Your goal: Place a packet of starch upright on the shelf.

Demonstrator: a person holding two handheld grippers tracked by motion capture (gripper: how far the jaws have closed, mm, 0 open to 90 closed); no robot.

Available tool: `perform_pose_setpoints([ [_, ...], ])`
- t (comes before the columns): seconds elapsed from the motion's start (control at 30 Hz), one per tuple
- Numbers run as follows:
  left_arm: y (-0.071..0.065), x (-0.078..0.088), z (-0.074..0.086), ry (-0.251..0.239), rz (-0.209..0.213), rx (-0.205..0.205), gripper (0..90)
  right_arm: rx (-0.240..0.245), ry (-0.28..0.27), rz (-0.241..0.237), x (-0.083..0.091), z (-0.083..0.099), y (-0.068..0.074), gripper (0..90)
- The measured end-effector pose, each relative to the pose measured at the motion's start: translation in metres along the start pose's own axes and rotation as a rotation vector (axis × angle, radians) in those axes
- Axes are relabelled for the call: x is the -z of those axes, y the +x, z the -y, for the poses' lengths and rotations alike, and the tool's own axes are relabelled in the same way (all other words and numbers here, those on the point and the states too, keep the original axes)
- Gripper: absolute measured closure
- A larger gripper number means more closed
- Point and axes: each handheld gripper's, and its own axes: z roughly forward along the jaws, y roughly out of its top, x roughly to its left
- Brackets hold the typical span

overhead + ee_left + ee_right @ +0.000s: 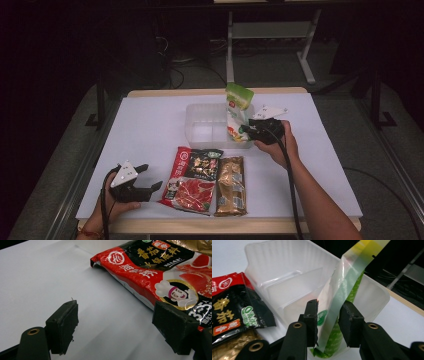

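Note:
A green and white pouch [238, 107] [342, 290] stands on end in the right part of a clear plastic bin [200, 125] [287, 272], its top sticking up above the rim. My right gripper [248, 131] [329, 320] reaches in from the right with its jaws on either side of the pouch's lower edge. The pads stand slightly apart from the pouch, so the gripper is open. My left gripper [150, 177] [115, 327] rests near the table's front left, open wide and empty, its right jaw beside a red and black hotpot packet [192, 180] [150, 267].
A gold packet [231, 185] [232, 345] lies flat to the right of the red one, both in front of the bin. The bin has inner dividers. White paper [145, 125] covers the table. Desk legs and cables stand on the dark floor behind.

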Motion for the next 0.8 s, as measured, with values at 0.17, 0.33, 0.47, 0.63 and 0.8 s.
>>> perform_pose_setpoints([
  [0.17,-0.001,0.001,-0.001,0.000,-0.001,-0.009,20.7,0.009,-0.009,-0.006,0.009,0.000,0.003,66.5],
  [0.33,-0.002,0.001,-0.001,-0.001,-0.001,-0.010,20.7,0.002,-0.029,-0.024,0.020,0.003,0.004,65.6],
  [0.47,-0.003,0.001,-0.002,-0.004,0.001,-0.009,20.6,0.001,-0.049,-0.038,0.031,0.004,0.005,64.6],
  [0.63,-0.003,0.002,-0.003,-0.008,0.000,-0.011,20.7,0.001,-0.058,-0.059,0.042,0.009,0.011,62.6],
  [0.8,-0.004,0.002,-0.003,-0.005,0.002,-0.015,20.7,0.000,-0.047,-0.093,0.047,0.016,0.018,57.9],
])
